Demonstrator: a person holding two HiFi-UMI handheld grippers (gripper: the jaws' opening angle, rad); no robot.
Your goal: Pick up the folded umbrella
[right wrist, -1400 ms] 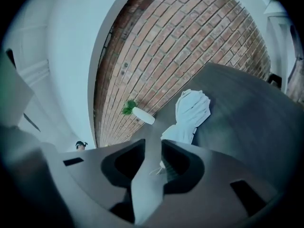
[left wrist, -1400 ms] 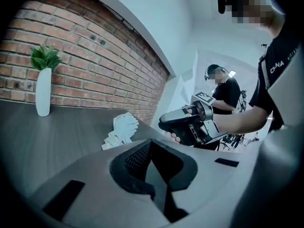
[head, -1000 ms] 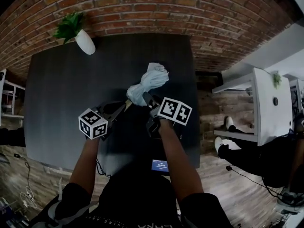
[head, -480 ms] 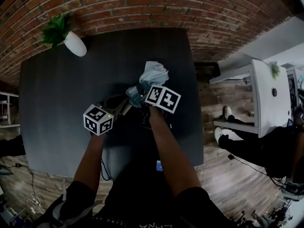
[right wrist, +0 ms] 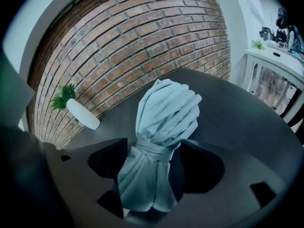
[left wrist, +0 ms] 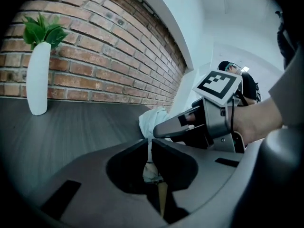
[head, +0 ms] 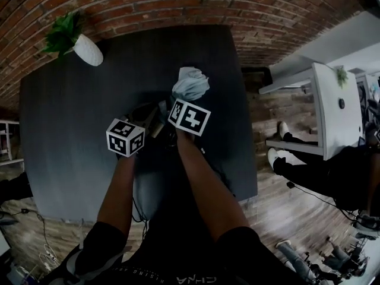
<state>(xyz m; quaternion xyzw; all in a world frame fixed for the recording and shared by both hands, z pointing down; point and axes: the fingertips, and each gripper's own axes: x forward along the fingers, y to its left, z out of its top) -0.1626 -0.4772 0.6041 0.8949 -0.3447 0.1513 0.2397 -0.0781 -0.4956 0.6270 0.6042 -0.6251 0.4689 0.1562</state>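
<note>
left tool [left wrist: 148,144]: jaws almost together, clamped on the tan handle [left wrist: 161,196] of the umbrella [right wrist: 166,108], with a sliver of pale cloth also caught between them.
right tool [right wrist: 153,148]: jaws wide apart and just been opening. The umbrella's bundled cloth stands between them at the strap [right wrist: 151,152], and the pads flank it without a clear squeeze.
umbrella: pale blue-grey and folded, bunched above the strap. It lies between the two tools near the middle of the worktop [head: 77,111], its loose end pointing toward the brick wall [head: 178,5]. Whether it rests on the worktop or hangs clear, I cannot tell.
in the way: in the left gripper view the right tool crosses just beyond the left jaws, its cube [left wrist: 218,84] above it, and hides most of the cloth. In the head view both cubes and the forearms cover the umbrella's middle and handle, so only the bunched end shows.
vase [head: 88,49]: white, upright, with a green plant [head: 62,31] in it. It stands at the far left corner of the worktop, well apart from the tools.
beyond the worktop: a white table [head: 332,117] stands on the wooden floor [head: 279,206] to the right, and a person [head: 332,177] in pale shoes sits beside it.
</note>
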